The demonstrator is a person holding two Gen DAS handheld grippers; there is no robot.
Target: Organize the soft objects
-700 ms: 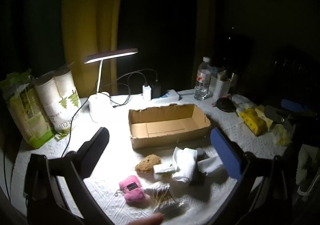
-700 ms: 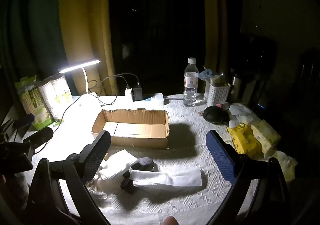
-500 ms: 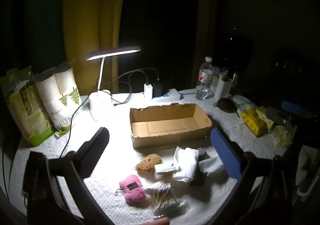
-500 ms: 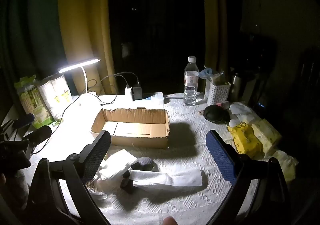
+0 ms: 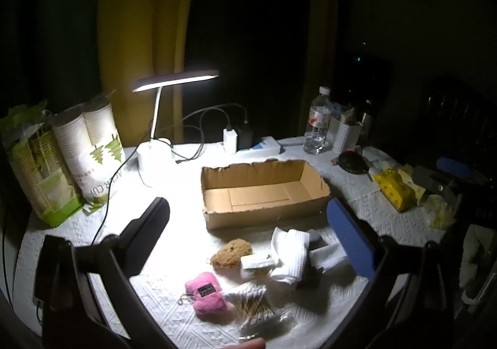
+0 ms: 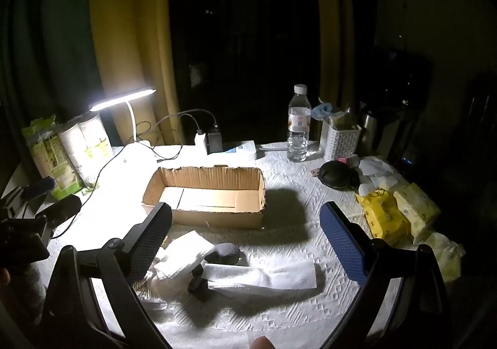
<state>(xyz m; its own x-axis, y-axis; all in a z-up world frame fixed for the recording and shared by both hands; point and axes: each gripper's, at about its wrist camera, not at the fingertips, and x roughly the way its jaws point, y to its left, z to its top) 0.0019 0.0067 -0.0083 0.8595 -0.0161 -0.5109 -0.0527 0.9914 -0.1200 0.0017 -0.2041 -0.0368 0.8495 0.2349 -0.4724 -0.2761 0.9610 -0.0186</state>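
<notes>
Soft objects lie loose on the white tablecloth point(image 5: 93, 243) in a cluster just in front of the cardboard box point(image 5: 264, 190), and none has gone in: the box floor is bare in both views, so the sorting looks not yet begun. Nearest the left wrist camera are a pink plush keychain point(image 5: 206, 293), a brown fuzzy plush point(image 5: 231, 252) beyond it, and to their right a folded white towel point(image 5: 290, 252). A clear packet of cotton swabs point(image 5: 253, 308) touches the pink plush and a small white packet point(image 5: 256, 262) lies against the towel; neither looks like a soft item, so they will probably have to be worked around. From the right wrist camera a long white cloth strip point(image 6: 264, 276) lies over some small dark pieces point(image 6: 226, 251) whose nature I cannot tell. The left gripper point(image 5: 248, 224) and the right gripper point(image 6: 248, 224) both hang above the cluster with fingers spread wide and nothing between them. Farther off stand a lit desk lamp point(image 5: 174, 79) at the far left with its cable trailing across the cloth, a pack of paper cups point(image 5: 93, 144), a water bottle point(image 6: 298, 125), a white basket point(image 6: 340, 139) and yellow tissue packs point(image 6: 385, 215) on the right, all well apart from the box. Harsh lamp glare and deep shadow make the cluster's right side hard to read.
</notes>
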